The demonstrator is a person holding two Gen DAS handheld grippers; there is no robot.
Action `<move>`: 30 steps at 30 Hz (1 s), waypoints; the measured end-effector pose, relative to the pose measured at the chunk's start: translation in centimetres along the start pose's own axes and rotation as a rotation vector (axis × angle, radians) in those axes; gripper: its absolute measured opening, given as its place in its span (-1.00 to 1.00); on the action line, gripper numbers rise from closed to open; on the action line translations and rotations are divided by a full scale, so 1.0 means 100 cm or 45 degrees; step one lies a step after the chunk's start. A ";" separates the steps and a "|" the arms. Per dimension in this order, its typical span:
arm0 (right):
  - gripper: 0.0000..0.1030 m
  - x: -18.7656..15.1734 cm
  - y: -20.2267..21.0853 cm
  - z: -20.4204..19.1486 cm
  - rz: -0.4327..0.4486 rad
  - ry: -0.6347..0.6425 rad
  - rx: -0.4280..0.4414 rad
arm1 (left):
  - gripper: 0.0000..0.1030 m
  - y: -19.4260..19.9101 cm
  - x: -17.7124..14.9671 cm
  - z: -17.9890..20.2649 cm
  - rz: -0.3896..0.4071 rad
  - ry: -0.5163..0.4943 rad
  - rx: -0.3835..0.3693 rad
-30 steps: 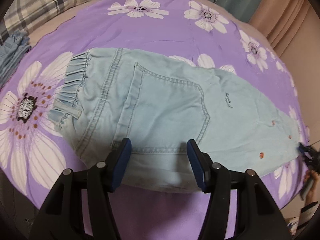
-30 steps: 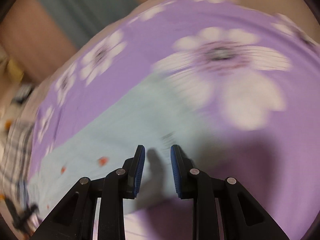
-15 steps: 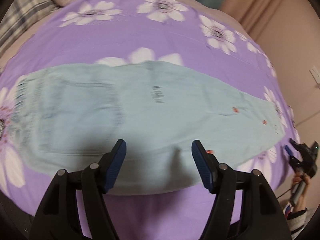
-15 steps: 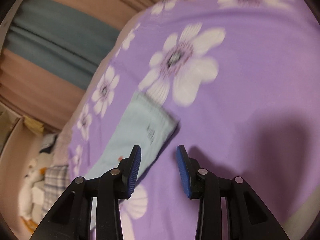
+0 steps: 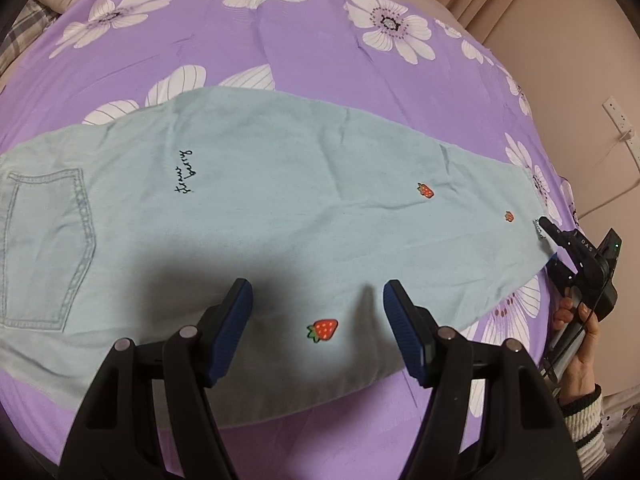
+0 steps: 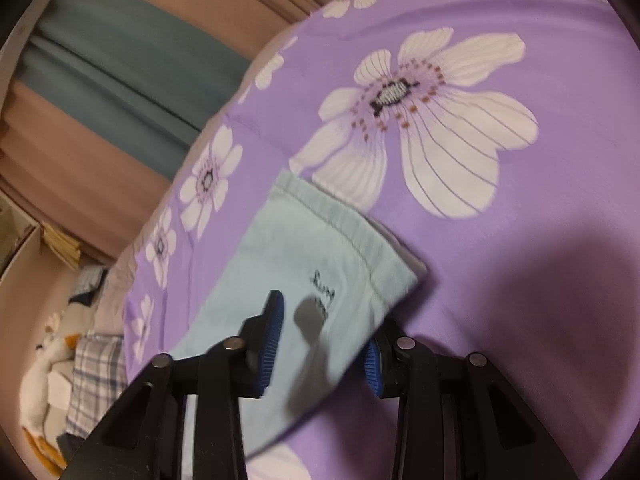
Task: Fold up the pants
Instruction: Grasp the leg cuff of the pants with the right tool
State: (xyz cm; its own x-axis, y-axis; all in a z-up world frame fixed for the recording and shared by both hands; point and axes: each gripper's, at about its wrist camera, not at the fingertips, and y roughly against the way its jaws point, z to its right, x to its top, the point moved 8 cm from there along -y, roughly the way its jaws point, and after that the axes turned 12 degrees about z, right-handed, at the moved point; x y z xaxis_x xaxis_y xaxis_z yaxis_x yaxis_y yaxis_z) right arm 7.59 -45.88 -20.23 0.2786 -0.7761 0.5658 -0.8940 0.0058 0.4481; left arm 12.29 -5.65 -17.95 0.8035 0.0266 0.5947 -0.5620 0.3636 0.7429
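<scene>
Light blue pants with small strawberry patches lie flat, folded lengthwise, on a purple flowered bedspread. Their back pocket is at the left, the leg hem at the right. My left gripper is open and hovers over the near edge of the leg, a strawberry patch between its fingers. My right gripper sits at the hem in the left wrist view. In the right wrist view the right gripper is open, its jaws straddling the hem corner of the pants, the right finger partly under the cloth.
A pink wall with a socket and cable lies right of the bed. Teal and pink curtains hang behind. A plaid pillow and a stuffed toy lie at the bed's far end.
My left gripper has moved right along the pants, from the pocket to the lower leg. My right gripper has opened wider and come down onto the hem corner.
</scene>
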 end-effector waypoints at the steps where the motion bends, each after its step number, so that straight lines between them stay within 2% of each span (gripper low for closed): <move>1: -0.34 0.002 0.000 -0.001 0.009 0.010 -0.003 | 0.31 -0.001 0.000 0.000 -0.003 0.008 0.001; 3: -0.85 0.011 -0.001 -0.005 0.040 0.030 -0.012 | 0.31 -0.001 0.002 -0.002 -0.007 0.026 -0.005; 5: -0.86 0.017 -0.002 -0.014 0.054 0.080 -0.028 | 0.31 0.000 0.005 -0.001 -0.008 0.053 -0.023; 7: -0.86 0.019 0.005 -0.046 0.096 0.280 -0.019 | 0.31 0.004 0.012 0.003 -0.002 0.113 -0.075; 11: -0.86 -0.003 0.026 -0.127 0.172 0.696 0.103 | 0.32 0.010 0.027 0.023 0.018 0.210 -0.214; 13: -0.86 -0.025 0.037 -0.163 0.199 0.848 0.190 | 0.37 0.014 0.036 0.038 0.048 0.256 -0.322; 15: -0.86 -0.053 0.042 -0.188 0.184 0.964 0.260 | 0.62 0.018 0.044 0.052 0.063 0.335 -0.439; 18: -0.86 -0.097 0.039 -0.210 0.158 1.126 0.310 | 0.76 0.018 0.049 0.059 0.083 0.444 -0.538; 21: -0.86 -0.147 0.030 -0.221 0.066 1.238 0.358 | 0.79 -0.002 0.043 0.057 0.031 0.522 -0.538; 25: -0.86 -0.188 0.022 -0.223 -0.012 1.338 0.371 | 0.76 -0.029 0.029 0.052 -0.068 0.654 -0.573; 26: -0.86 -0.197 0.022 -0.224 -0.018 1.374 0.374 | 0.69 -0.032 0.029 0.050 -0.077 0.662 -0.574; 28: -0.86 -0.205 0.026 -0.228 -0.023 1.407 0.392 | 0.19 -0.038 0.028 0.050 -0.096 0.661 -0.583; 29: -0.86 -0.208 0.028 -0.230 -0.024 1.421 0.403 | -0.54 -0.039 0.027 0.052 -0.106 0.621 -0.578; 30: -0.86 -0.210 0.030 -0.233 -0.021 1.440 0.414 | -0.77 -0.038 0.028 0.051 -0.109 0.574 -0.565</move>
State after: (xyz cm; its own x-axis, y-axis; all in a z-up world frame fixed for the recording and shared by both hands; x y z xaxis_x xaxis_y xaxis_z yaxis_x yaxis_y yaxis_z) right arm 7.25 -14.87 -14.61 0.2974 0.2272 0.9273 -0.8894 -0.2872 0.3557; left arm 15.69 -11.74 -17.57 0.9000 0.3346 0.2793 -0.4350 0.7301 0.5270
